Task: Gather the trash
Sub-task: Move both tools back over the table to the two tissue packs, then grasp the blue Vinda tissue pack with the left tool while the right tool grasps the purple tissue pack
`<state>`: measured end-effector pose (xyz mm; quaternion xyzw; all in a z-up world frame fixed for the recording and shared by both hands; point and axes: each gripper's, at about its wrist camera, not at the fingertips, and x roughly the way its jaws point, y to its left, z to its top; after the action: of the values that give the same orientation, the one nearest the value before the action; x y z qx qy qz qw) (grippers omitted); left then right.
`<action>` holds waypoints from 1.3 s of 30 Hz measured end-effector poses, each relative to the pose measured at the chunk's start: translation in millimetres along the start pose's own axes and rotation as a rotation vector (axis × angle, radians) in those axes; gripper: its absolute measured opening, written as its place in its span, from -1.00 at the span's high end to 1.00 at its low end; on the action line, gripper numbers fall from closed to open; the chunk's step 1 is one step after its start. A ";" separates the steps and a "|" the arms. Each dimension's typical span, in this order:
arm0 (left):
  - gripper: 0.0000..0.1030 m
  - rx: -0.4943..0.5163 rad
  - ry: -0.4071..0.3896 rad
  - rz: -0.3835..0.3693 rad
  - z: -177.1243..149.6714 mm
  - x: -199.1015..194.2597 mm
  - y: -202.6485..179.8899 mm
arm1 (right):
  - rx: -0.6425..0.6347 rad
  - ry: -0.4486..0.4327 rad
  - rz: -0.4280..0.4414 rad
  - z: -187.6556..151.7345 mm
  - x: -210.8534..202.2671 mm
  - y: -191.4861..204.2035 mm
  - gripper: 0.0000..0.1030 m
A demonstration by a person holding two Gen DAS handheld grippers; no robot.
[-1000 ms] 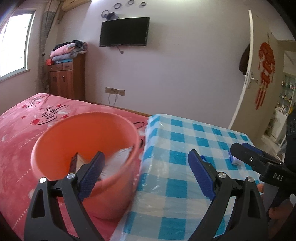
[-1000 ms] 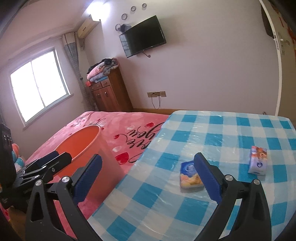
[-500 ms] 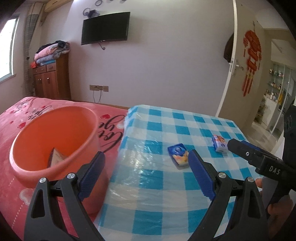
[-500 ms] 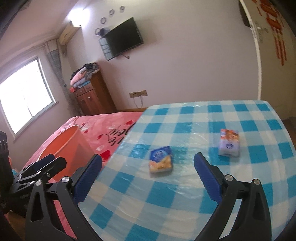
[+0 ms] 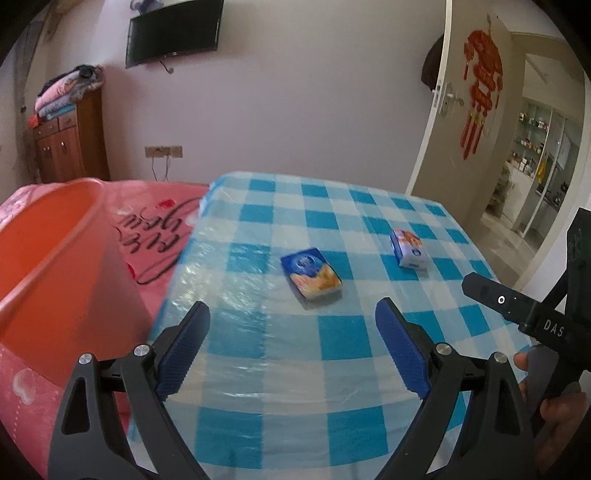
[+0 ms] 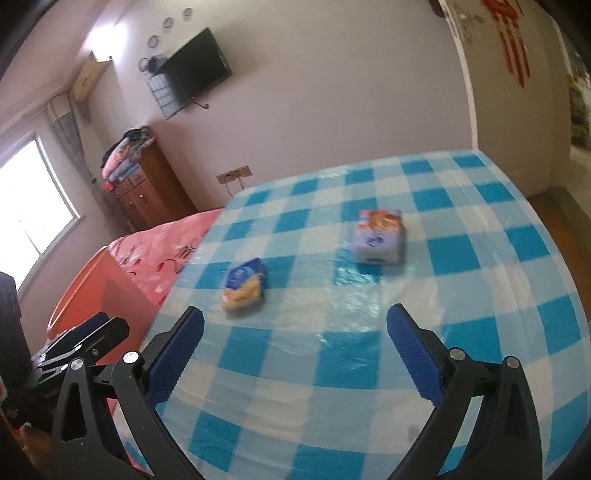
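Observation:
Two small tissue packs lie on the blue-checked tablecloth (image 5: 295, 369). The blue-and-orange pack (image 5: 311, 272) (image 6: 245, 285) is nearer the orange bucket (image 5: 44, 258) (image 6: 92, 291), which stands on the pink bed at the left. The pale purple pack (image 5: 408, 248) (image 6: 379, 237) lies further right. My left gripper (image 5: 291, 350) hovers open above the cloth, short of the blue-and-orange pack. My right gripper (image 6: 295, 354) is open too, with both packs ahead of it and nothing between its fingers. Part of the right gripper and a hand show at the left wrist view's right edge.
A pink bedspread (image 5: 155, 229) adjoins the cloth on the left. A wooden cabinet (image 5: 66, 144) with folded blankets stands by the far wall under a wall TV (image 5: 173, 31). A white door (image 5: 436, 110) stands ajar at the right. The table's right edge drops to a wooden floor (image 6: 554, 206).
Both grippers swung right and lower, from the bucket toward the table. The bucket slid to the left edge of both views, and the two packs came closer and more central.

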<state>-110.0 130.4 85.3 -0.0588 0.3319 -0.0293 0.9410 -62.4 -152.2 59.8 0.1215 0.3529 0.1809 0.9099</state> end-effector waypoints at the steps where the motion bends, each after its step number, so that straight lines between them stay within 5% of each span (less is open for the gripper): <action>1: -0.78 -0.006 0.018 -0.004 -0.3 7.1 -2.4 | 0.014 0.013 -0.007 0.2 2.8 -7.6 -0.90; 16: -0.78 -0.116 0.176 -0.015 15.1 109.9 -19.4 | 0.144 0.062 -0.026 26.9 40.8 -83.8 -0.90; 39: -0.73 -0.142 0.240 0.075 32.2 171.0 -21.4 | 0.049 0.119 -0.035 69.9 128.6 -79.1 -0.87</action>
<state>43.0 95.9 6.8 -0.1087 0.4451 0.0226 0.8886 93.0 -176.9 5.7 0.1264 0.4127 0.1632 0.8872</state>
